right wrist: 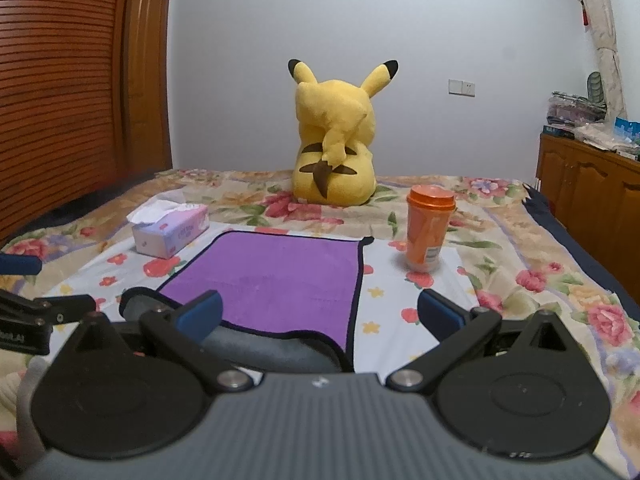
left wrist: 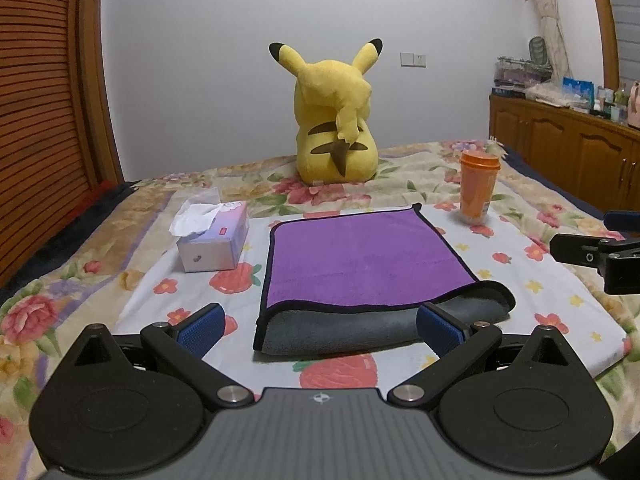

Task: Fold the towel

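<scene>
Towel (left wrist: 360, 264) lies folded once on the bed (left wrist: 536, 200), grey fold nearest, with both the left gripper (left wrist: 320, 330) and right gripper (right wrist: 320, 316) spread wide and empty, so I would pinch both layers at one side's corners and carry them squarely across.

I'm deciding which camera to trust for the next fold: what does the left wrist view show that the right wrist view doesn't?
Only the left wrist view shows the towel's near fold whole, grey underside bulging out to the right, and the right gripper from the side. Only the right wrist view shows the left gripper at its left edge, and its own finger hides part of the fold. Both show the purple towel, tissue box, orange cup and yellow plush, with their own gripper open.
</scene>
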